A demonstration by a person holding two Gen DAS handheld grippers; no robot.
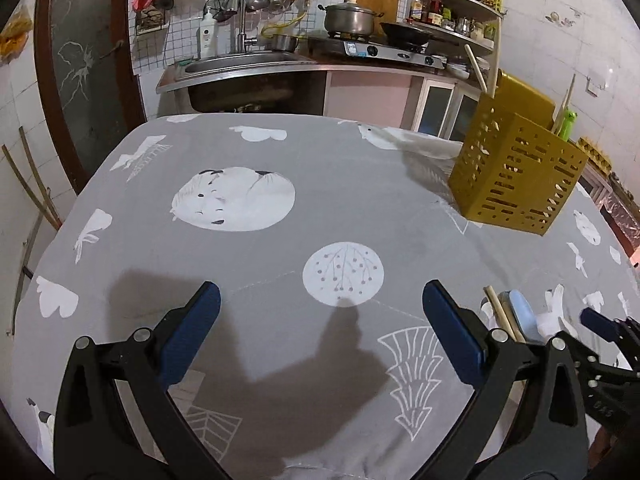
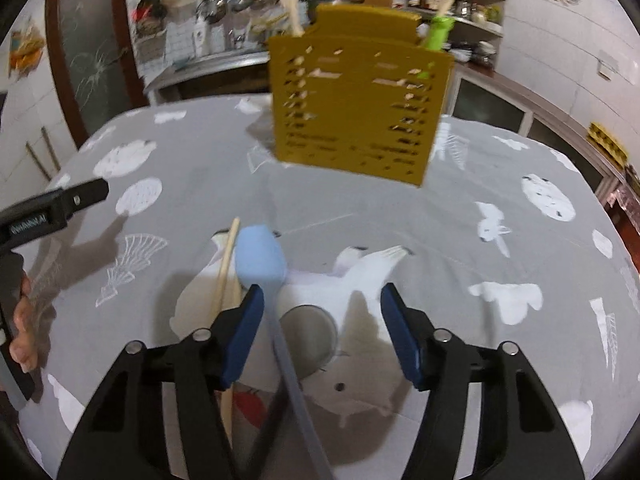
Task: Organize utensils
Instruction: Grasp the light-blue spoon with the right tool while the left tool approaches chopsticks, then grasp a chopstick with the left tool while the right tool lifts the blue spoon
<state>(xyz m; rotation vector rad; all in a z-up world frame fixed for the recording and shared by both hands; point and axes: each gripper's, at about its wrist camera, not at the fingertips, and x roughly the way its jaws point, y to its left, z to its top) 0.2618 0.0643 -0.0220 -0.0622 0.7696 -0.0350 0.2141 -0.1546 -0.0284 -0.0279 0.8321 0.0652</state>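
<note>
A yellow slotted utensil holder (image 1: 516, 176) stands on the grey patterned tablecloth (image 1: 280, 240), with wooden sticks and a green utensil in it; it also shows in the right wrist view (image 2: 356, 108). A light blue spoon (image 2: 260, 258) with a grey handle and a wooden chopstick (image 2: 226, 268) lie on the cloth. My right gripper (image 2: 322, 312) is open just above them, the spoon's handle between its jaws. My left gripper (image 1: 320, 316) is open and empty over bare cloth, left of the spoon (image 1: 522, 312).
A sink (image 1: 240, 64), a gas stove with pots (image 1: 372, 40) and a corner shelf (image 1: 452, 8) stand behind the table. A round metal lid-like disc (image 2: 308, 334) lies under my right gripper. A door (image 1: 80, 60) is at the left.
</note>
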